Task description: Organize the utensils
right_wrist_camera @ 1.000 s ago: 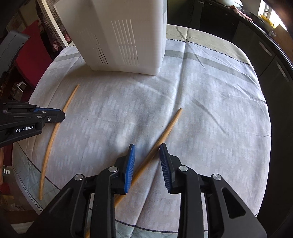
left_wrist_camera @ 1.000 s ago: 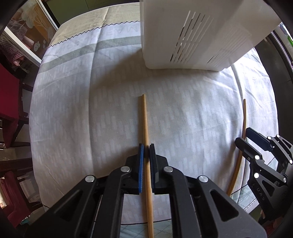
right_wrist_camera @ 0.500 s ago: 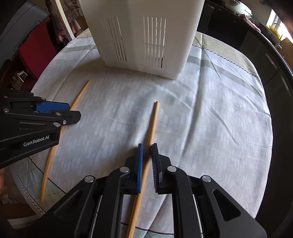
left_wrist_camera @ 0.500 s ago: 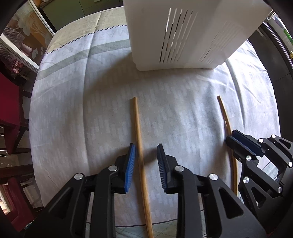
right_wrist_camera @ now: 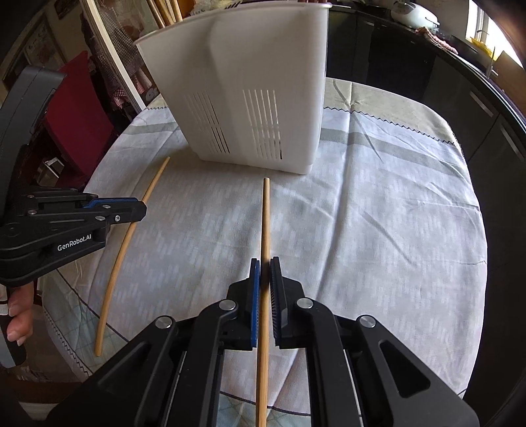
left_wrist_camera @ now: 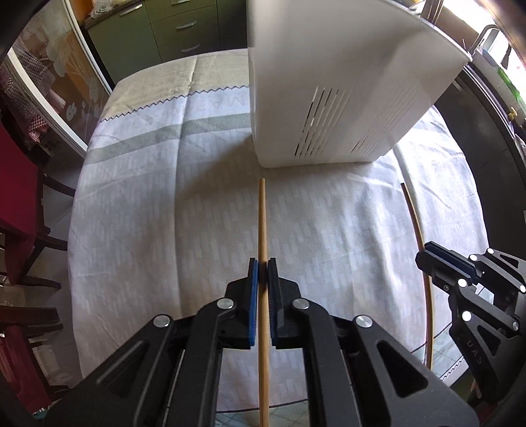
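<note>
Two long wooden chopsticks point toward a white slotted utensil holder (left_wrist_camera: 328,98) (right_wrist_camera: 256,98) at the back of the table. My left gripper (left_wrist_camera: 262,262) is closing tight on one chopstick (left_wrist_camera: 262,216), its blue pads pressing both sides. The right gripper (right_wrist_camera: 264,262) is shut on the other chopstick (right_wrist_camera: 265,216) in the same way. Each wrist view shows the other gripper side-on: the right gripper (left_wrist_camera: 427,259) on its chopstick (left_wrist_camera: 419,236), and the left gripper (right_wrist_camera: 138,208) on its chopstick (right_wrist_camera: 131,230).
A pale tablecloth (left_wrist_camera: 148,213) (right_wrist_camera: 378,213) covers the round table. Several wooden sticks (right_wrist_camera: 167,10) stand in the holder. Red chairs (left_wrist_camera: 16,197) stand at the left, dark cabinets (right_wrist_camera: 460,82) at the right. A hand (right_wrist_camera: 16,322) holds the left gripper's handle.
The left gripper opened and then shut again on its chopstick. The right gripper closed from open onto its chopstick. Both views have risen and show more of the holder.
</note>
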`<state>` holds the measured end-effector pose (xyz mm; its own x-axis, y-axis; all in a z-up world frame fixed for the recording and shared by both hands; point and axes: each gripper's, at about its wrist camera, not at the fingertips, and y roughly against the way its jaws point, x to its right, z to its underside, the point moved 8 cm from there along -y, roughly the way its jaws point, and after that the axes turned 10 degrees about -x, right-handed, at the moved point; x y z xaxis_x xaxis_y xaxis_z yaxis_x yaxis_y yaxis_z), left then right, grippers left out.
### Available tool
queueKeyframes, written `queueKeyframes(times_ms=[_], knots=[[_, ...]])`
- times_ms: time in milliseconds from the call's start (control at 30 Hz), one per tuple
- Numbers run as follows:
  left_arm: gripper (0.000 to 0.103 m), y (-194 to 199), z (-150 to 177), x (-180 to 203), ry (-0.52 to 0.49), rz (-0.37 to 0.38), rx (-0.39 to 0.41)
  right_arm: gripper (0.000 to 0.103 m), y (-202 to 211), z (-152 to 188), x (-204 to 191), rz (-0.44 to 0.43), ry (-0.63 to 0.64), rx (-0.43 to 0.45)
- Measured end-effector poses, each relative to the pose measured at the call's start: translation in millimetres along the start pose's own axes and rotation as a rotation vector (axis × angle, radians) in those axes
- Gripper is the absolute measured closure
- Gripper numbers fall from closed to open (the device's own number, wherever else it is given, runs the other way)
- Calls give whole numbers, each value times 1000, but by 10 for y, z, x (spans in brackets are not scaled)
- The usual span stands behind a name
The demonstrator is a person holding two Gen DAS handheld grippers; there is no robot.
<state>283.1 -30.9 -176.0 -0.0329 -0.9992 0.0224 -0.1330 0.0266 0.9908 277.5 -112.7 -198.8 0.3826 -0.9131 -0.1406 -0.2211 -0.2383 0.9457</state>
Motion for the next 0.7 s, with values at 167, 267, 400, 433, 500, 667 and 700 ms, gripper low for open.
queueKeyframes(times_ms=[167, 267, 400, 433, 500, 667, 700], knots=[[98, 365, 88, -104, -2, 21, 89, 96, 345, -1, -6, -29, -7, 80], [98, 593, 199, -131, -2, 45, 143, 96, 581, 34, -14, -43, -9, 136], [98, 845, 300, -204, -6, 55, 222, 96, 846, 43, -31, -56, -8, 201], [98, 903, 339, -202, -8, 56, 238, 96, 912, 56, -37, -56, -7, 217], [98, 1001, 418, -220, -14, 59, 271, 96, 1032, 96, -60, -58, -7, 246], [98, 1231, 564, -252, -28, 38, 351, 96, 1242, 247, -84, -62, 2, 291], [98, 1269, 588, -247, -31, 38, 359, 96, 1282, 272, -94, -63, 3, 299]])
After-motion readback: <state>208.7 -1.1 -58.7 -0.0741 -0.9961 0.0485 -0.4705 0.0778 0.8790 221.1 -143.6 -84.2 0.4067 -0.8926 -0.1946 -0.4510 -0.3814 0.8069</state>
